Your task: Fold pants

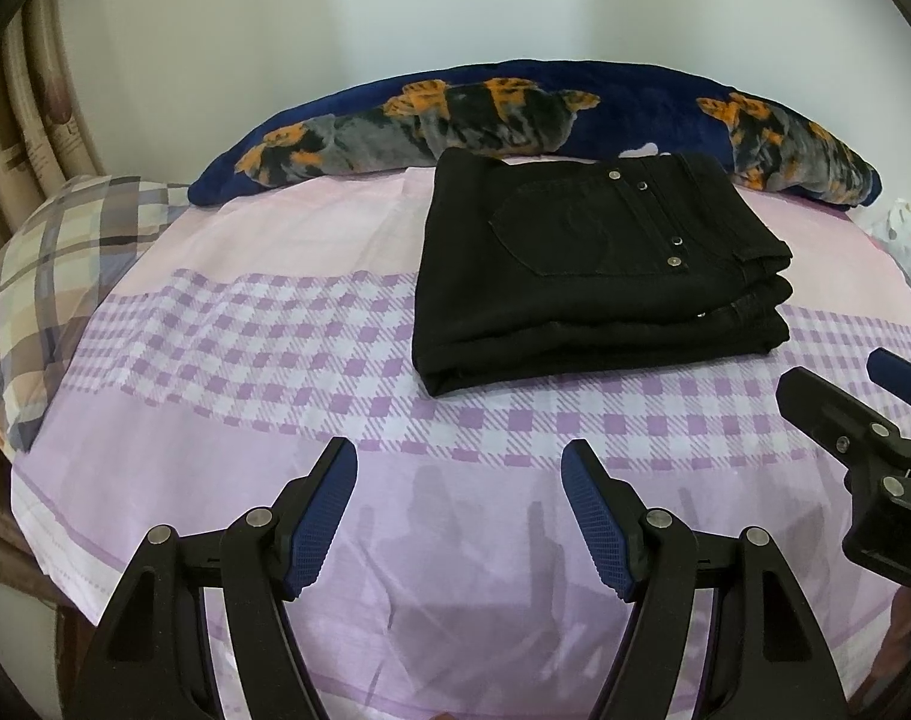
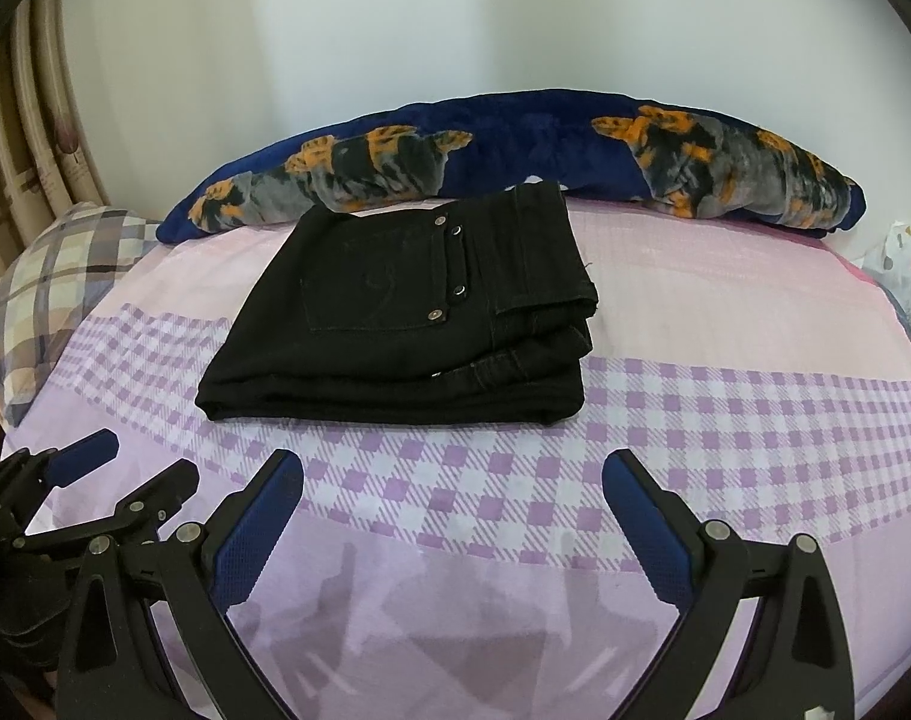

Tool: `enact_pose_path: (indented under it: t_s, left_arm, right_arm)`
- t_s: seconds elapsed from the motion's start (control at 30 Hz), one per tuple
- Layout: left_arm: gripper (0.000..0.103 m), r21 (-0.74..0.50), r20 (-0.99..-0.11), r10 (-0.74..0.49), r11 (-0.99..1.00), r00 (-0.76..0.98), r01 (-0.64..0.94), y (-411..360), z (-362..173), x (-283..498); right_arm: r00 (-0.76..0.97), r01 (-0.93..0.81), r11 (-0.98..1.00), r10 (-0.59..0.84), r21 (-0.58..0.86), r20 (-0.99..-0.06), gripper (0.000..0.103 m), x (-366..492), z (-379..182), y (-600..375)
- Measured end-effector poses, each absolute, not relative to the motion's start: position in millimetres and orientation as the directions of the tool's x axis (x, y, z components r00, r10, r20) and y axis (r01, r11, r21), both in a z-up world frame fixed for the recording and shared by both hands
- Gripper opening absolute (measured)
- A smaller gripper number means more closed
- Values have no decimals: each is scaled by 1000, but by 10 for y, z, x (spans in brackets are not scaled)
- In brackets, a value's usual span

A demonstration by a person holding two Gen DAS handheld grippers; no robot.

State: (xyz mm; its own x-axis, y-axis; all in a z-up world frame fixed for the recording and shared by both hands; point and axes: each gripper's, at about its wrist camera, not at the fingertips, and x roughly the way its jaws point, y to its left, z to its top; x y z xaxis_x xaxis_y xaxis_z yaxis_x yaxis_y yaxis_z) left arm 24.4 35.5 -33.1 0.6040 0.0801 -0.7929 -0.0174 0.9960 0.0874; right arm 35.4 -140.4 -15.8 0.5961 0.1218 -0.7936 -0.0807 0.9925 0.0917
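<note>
We hold the left gripper above the near part of the bed, its blue-padded jaws spread wide with only the sheet showing between them. Our right gripper hangs just beside it, jaws also wide apart and empty.

Beyond both lie the pants, folded into a thick rectangular stack on the purple-checked sheet, well clear of our fingertips. The stack's long side runs across the bed, left to right. The waistband and open layered edges face right; the smooth folded edge faces left. The pants are black, with a back pocket on top, silver rivets at its corners and dark snaps along a strip. The layers on the right sit slightly uneven. Behind the stack, touching its far edge, lies a dark blue blanket with orange and grey patches, and a plaid pillow sits far left.
</note>
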Motion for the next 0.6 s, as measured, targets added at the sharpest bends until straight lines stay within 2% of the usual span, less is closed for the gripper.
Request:
enact_pose_path:
  t_s: [0.6]
  left_arm:
    - [71,87,-799,72,996,596,-4,319,-384,255]
  right_arm:
    - [587,-78,992,122,94,-800,99,356,-189,-1405]
